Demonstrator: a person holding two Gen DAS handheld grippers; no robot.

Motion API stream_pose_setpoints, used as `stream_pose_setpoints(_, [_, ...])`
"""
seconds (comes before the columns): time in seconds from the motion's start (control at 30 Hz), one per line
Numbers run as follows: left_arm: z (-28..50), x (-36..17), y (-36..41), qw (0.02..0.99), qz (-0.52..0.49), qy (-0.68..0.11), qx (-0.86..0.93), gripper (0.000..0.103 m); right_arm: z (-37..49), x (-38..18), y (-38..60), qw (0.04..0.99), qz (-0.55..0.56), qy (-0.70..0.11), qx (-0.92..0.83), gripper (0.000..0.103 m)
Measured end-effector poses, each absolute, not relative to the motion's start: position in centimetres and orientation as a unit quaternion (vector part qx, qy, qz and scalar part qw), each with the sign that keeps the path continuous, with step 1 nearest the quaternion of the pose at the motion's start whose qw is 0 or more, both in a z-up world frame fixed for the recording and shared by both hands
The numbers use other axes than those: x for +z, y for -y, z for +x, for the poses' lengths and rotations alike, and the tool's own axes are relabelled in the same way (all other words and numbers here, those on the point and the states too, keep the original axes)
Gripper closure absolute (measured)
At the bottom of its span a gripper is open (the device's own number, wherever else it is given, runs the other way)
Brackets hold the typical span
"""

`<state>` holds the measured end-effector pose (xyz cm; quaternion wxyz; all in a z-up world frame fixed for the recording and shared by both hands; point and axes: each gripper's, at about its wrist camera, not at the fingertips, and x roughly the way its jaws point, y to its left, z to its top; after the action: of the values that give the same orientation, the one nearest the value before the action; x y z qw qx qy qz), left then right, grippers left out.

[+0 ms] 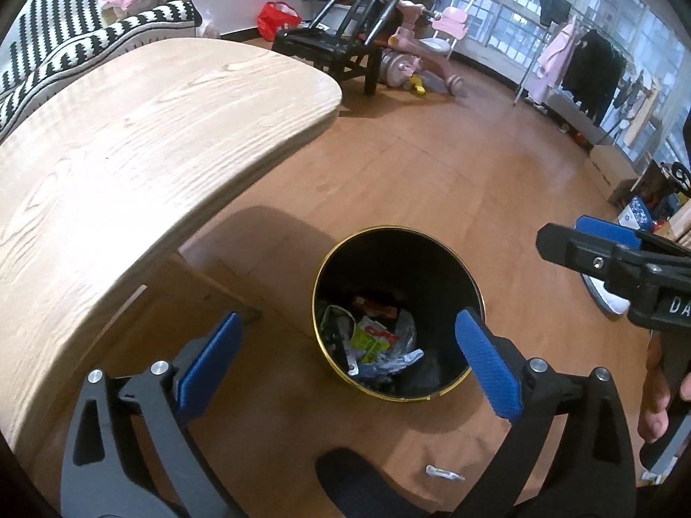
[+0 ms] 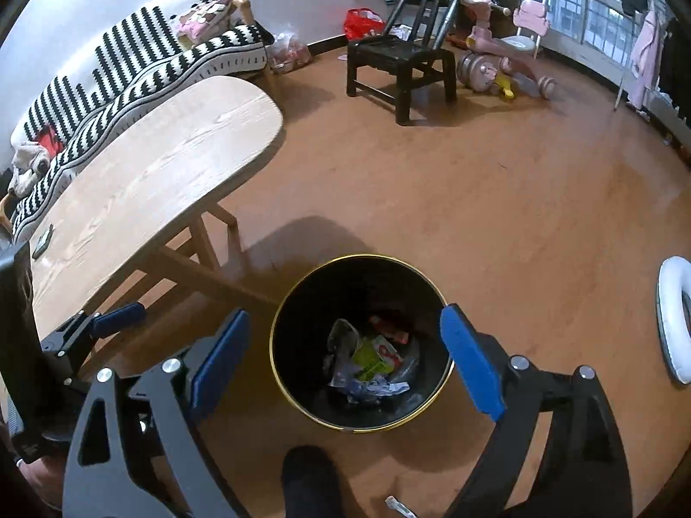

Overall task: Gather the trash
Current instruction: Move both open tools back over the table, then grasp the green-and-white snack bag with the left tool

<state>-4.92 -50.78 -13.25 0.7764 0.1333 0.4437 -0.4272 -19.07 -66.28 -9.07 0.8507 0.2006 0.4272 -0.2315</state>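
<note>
the near wall of the bin (image 1: 391, 393) hides part of its floor, and the wrappers (image 1: 371, 341) inside are too crumpled and small to name. the small white scrap (image 2: 399, 507) on the floor is cut by the bottom edge in the right wrist view. the white ring (image 2: 673, 323) runs off the right edge. the counter (image 1: 129, 164) is cut by the left edge. the flat item (image 2: 42, 240) near the counter's left edge is too small to tell.

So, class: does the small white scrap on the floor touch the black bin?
Apart. In the left wrist view, bare floor separates the white scrap from the bin.
</note>
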Motion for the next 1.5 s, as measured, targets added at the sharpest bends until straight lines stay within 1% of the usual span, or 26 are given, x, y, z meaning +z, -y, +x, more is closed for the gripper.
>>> stream_pose_setpoints(0.2, [-4.7, -11.1, 48.4, 0.784, 0.128, -0.428, -0.432, 0.007, -18.2, -7.7, 64.6, 0.859, 0.194, -0.417, -0.222, 0.017])
stream_pose_setpoints(0.4, [-2.9, -8.8, 42.8, 0.804, 0.118, -0.417, -0.407, 0.007, -14.6, -5.6, 59.5, 0.882, 0.154, -0.406, -0.181, 0.016])
stream_pose_setpoints(0.6, [0.4, -6.4, 33.5, 0.836, 0.094, -0.409, -0.353, 0.007, -9.4, -3.4, 52.0, 0.908, 0.123, -0.388, -0.098, 0.014])
stream_pose_setpoints(0.73, [2.8, -5.6, 25.3, 0.862, 0.085, -0.403, -0.295, 0.007, -5.7, -2.8, 45.2, 0.919, 0.092, -0.382, -0.03, 0.012])
stream_pose_setpoints(0.93, [5.8, -5.3, 13.1, 0.888, 0.047, -0.416, -0.192, 0.007, -0.5, -3.1, 36.2, 0.919, 0.054, -0.389, 0.047, 0.012])
stream_pose_setpoints(1.1, [7.3, -4.9, 6.0, 0.899, 0.024, -0.415, -0.139, 0.007, 2.5, -3.8, 29.7, 0.914, 0.018, -0.395, 0.094, 0.012])
stream_pose_setpoints(1.3, [7.6, -5.5, 1.4, 0.901, 0.026, -0.419, -0.112, 0.007, 4.7, -5.1, 25.6, 0.905, 0.004, -0.405, 0.131, 0.012])
stream_pose_setpoints(1.5, [8.2, -6.7, -1.2, 0.898, 0.035, -0.427, -0.094, 0.007, 6.4, -6.6, 23.4, 0.896, -0.021, -0.418, 0.149, 0.011])
